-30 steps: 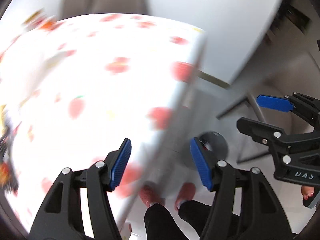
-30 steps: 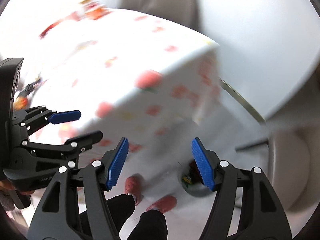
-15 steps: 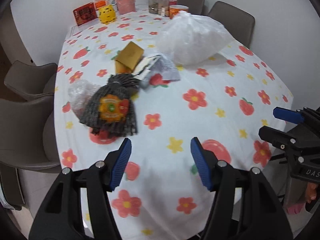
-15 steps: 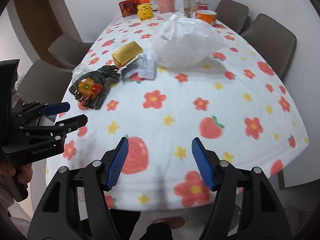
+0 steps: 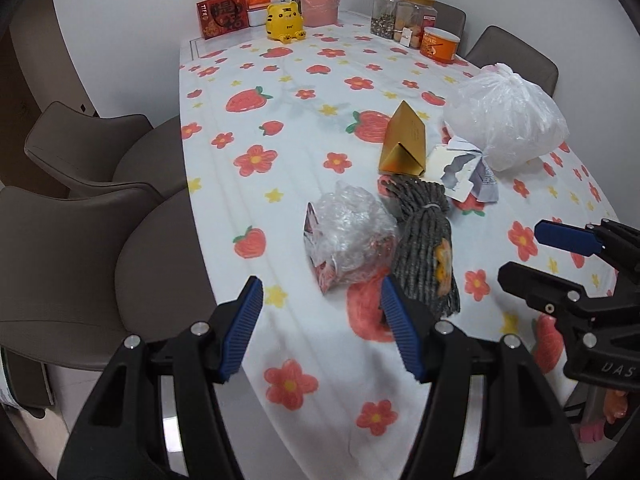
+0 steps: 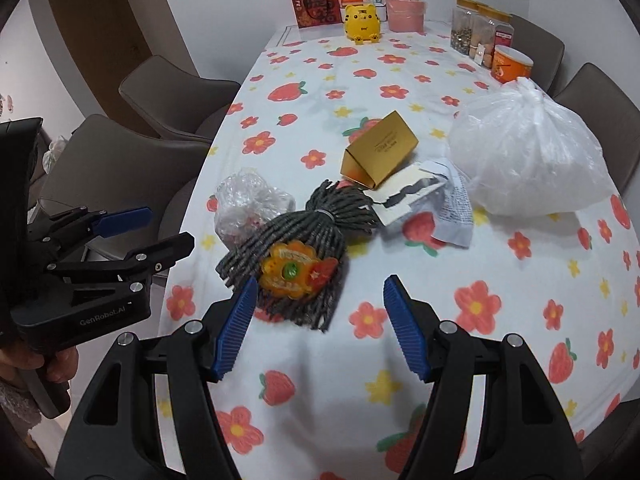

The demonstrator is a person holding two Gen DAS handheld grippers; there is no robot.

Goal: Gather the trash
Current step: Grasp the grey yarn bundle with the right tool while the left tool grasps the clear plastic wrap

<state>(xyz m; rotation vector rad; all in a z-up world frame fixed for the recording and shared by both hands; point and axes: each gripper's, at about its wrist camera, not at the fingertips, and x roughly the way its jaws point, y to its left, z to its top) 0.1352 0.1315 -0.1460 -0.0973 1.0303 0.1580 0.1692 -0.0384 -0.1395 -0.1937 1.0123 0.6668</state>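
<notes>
Trash lies in a cluster on the flowered tablecloth [image 5: 280, 152]. A crumpled clear plastic wrapper [image 5: 346, 236] sits just beyond my left gripper [image 5: 320, 332], which is open and empty. Beside it lies a grey stringy bundle with an orange label [image 6: 296, 260], just ahead of my open, empty right gripper [image 6: 318, 328]. Farther back are a gold triangular box [image 6: 380, 152], torn paper scraps [image 6: 424, 200] and a tied white plastic bag [image 6: 528, 160]. Each gripper shows at the side of the other's view, the right gripper [image 5: 552, 256] and the left gripper [image 6: 140, 232].
Grey chairs [image 5: 80, 216] line the table's left side, and others [image 6: 596, 116] stand on the right. At the far end stand a red box [image 5: 220, 14], a yellow tiger figure [image 5: 285, 22], a pink tub [image 5: 320, 8], jars [image 5: 400, 12] and an orange cup [image 5: 440, 44].
Both views swung up from the floor and table edge onto the tabletop, then closed in on the trash cluster. Both grippers stayed open and empty throughout.
</notes>
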